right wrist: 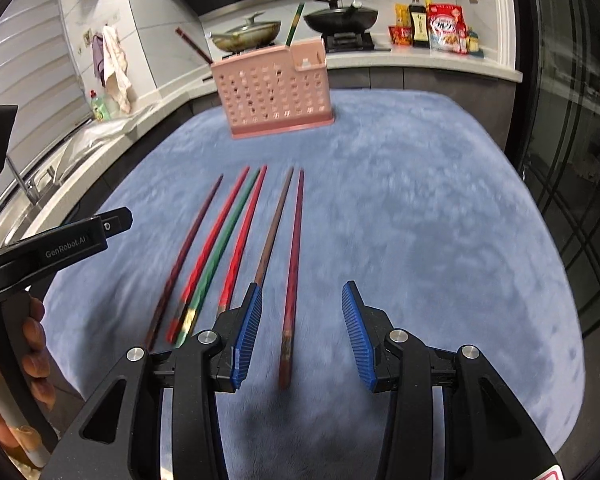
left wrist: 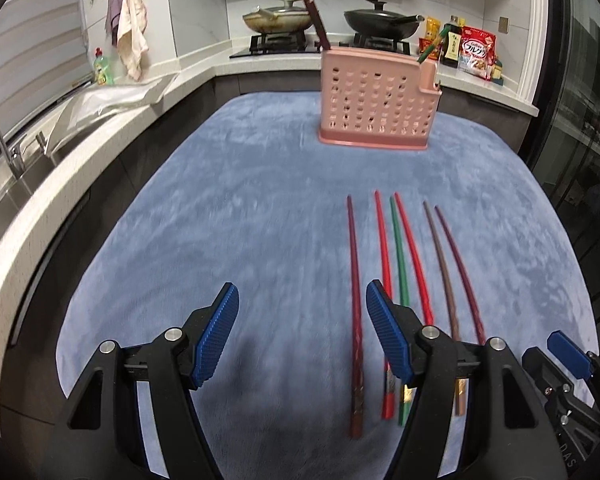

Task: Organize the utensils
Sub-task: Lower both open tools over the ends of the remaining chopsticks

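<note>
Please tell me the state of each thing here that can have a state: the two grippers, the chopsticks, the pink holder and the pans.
left gripper: open, empty.
right gripper: open, empty, above the rightmost chopstick.
six chopsticks on the cloth: lying flat, side by side.
pink holder: upright, with a dark red chopstick and a green chopstick standing in it.
two pans: lids on.

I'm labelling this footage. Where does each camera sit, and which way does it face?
Left wrist: on the left claw, looking down across the blue cloth past six chopsticks toward the pink utensil holder; right claw at the edge.
Right wrist: on the right claw, same direction; a hand shows.
Shared: chopsticks, holder, cloth.
</note>
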Demonstrator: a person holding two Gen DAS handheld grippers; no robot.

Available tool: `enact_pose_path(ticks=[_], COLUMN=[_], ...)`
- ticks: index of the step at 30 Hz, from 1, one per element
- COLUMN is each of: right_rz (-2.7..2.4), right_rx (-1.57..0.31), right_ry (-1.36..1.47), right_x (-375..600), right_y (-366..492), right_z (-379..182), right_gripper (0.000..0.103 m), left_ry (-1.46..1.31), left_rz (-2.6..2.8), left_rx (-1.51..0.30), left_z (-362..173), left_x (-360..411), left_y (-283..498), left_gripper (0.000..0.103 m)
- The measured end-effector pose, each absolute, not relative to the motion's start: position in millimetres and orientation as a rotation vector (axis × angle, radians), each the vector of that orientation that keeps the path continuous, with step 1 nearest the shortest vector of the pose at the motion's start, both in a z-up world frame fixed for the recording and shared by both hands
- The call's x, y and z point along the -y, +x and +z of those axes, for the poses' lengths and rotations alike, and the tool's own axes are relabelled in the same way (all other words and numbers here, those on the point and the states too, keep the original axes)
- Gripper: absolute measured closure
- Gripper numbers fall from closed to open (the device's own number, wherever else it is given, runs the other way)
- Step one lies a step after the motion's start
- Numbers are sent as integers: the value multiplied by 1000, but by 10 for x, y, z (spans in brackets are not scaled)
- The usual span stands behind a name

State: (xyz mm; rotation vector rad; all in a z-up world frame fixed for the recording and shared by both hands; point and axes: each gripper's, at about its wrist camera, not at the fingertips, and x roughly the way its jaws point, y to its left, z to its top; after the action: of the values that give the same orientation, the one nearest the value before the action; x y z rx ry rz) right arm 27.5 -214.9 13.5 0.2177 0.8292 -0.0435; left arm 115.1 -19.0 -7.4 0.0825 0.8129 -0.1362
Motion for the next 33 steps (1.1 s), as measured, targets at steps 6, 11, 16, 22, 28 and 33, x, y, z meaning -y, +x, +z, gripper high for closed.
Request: enact_pose_path(ticks=[6,11,16,22,28,33], right_rz=[-37,-22,-22,-20,-34,-49], right_rx=[-864,-889,-897,-931,-943,-939], right_ry=[208,203,192,193,204,201], right_x=[2079,2019,1984,1959,1983,1997], right_y=[222,217,249,297,301,274], right_z=[-21,-112,-146,-249,-286,-281], right_gripper=[62,65,72,87,95,96], left_ry=[77,70,63,73,82,90], left_rz=[-127,-131,-139,-155,-173,-186], left_rx=[-851,-862,-865,-875,-891,-897], left_z=[-260,-349,-414,-485,-557,-592], left_x=[126,114,88,109,142,171], left_y=[1055,968,882,801,758,723], left_gripper=[40,40,40,40,37,35])
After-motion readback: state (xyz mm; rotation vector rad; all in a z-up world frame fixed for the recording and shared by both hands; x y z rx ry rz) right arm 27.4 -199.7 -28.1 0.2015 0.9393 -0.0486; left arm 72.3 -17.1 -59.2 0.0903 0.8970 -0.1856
